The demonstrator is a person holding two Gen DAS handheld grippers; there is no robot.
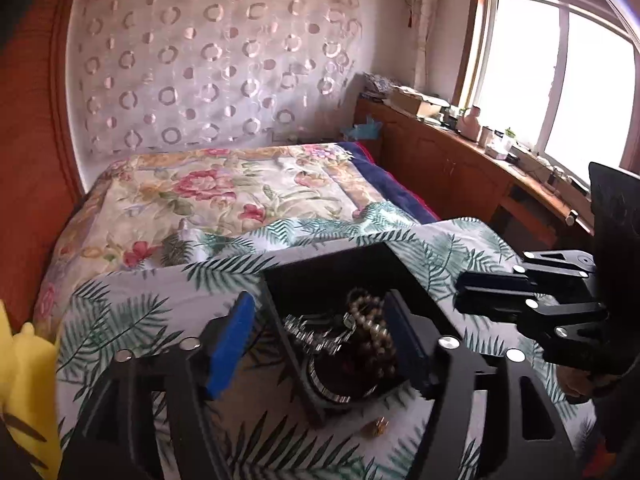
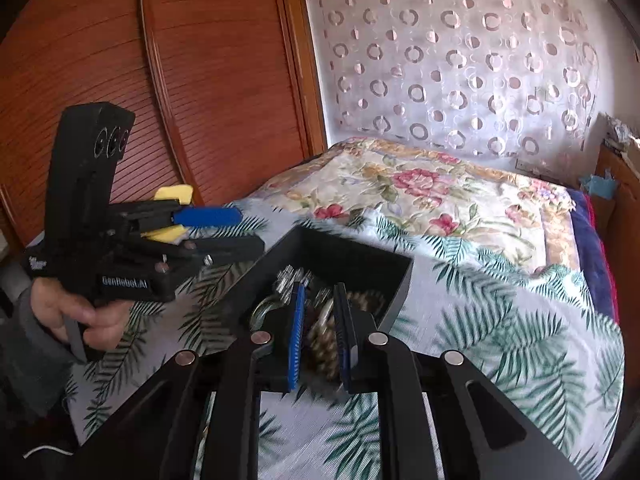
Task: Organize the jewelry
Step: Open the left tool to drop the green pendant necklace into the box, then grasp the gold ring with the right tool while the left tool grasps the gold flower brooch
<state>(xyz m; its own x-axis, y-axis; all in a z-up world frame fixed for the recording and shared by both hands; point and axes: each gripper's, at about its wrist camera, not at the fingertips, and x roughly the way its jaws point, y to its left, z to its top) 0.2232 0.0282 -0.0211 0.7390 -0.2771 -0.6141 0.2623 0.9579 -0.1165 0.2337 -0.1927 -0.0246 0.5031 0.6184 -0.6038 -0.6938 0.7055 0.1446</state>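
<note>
A black open box (image 1: 320, 276) sits on the leaf-print cloth, also in the right wrist view (image 2: 344, 256). It holds a brown bead strand (image 1: 374, 328), a silver chain (image 1: 316, 332) and a metal bangle (image 1: 336, 394). A small gold piece (image 1: 378, 426) lies on the cloth in front of the box. My left gripper (image 1: 320, 340) is open, its fingers either side of the box's near left wall, and it shows from the side in the right wrist view (image 2: 236, 230). My right gripper (image 2: 320, 328) hovers over the box, jaws narrowly apart with beads (image 2: 322, 344) showing between them; grip unclear.
The cloth (image 2: 500, 340) lies on a bed with a floral quilt (image 1: 224, 196). A wooden wardrobe (image 2: 180, 80) stands left. A wooden cabinet (image 1: 452, 160) with clutter runs under the window at right. A yellow plush toy (image 1: 24, 380) is at the left edge.
</note>
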